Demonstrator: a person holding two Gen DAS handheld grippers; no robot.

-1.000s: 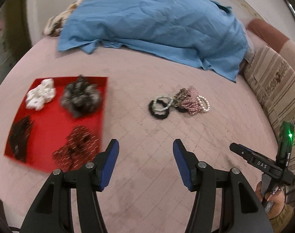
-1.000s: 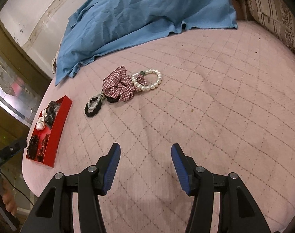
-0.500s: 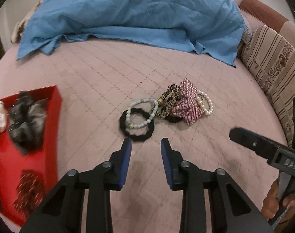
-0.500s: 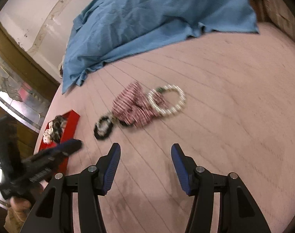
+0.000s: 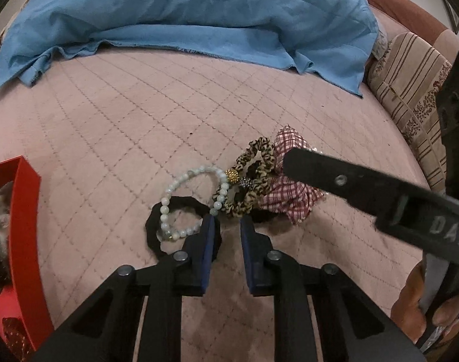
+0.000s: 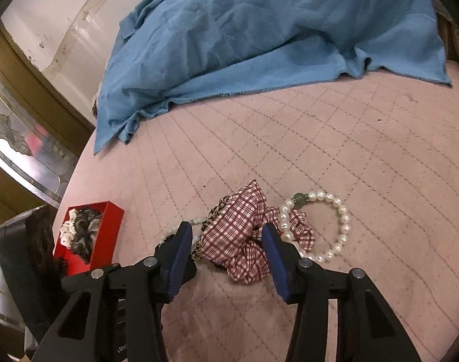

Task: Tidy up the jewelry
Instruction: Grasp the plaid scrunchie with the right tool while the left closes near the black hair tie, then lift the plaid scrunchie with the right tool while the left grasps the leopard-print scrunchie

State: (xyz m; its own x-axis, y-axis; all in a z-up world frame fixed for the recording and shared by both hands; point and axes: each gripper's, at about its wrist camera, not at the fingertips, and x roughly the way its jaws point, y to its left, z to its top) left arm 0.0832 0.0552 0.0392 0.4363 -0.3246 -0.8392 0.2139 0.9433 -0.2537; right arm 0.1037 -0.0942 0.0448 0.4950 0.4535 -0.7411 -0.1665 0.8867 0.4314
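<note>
While several hair ties already sit in the red tray (image 6: 108, 229) (a white one, a dark furry one, and in the left wrist view a dotted red one at its near end), the task looks roughly half done: a pile of pieces is left on the pink quilted bed (image 5: 139, 138).

Landmark: the plaid scrunchie (image 6: 238, 235), middle of the pile.
- Leopard scrunchie (image 5: 253, 178): touching the plaid one on its tray side.
- Pale bead bracelet (image 5: 181, 199): beyond the leopard one, toward the tray, lying over the black hair tie (image 5: 157, 226).
- Pearl bracelet (image 6: 335, 223): touching the plaid scrunchie on the side away from the tray.
- Tray: well apart from the pile.

Left gripper (image 5: 226, 226): jaws closing, gap narrow. One finger lies over the black hair tie's rim nearest the plaid scrunchie; whether the tie's band is between the pads cannot be told. No grip visible yet.

Right gripper (image 6: 226, 241): jaws closing but not yet together. The plaid scrunchie sits between the fingers; pads not seen pressing on it. One finger overlaps the pearl bracelet's edge.

Judgement: five pieces remain to be moved to the tray.
</note>
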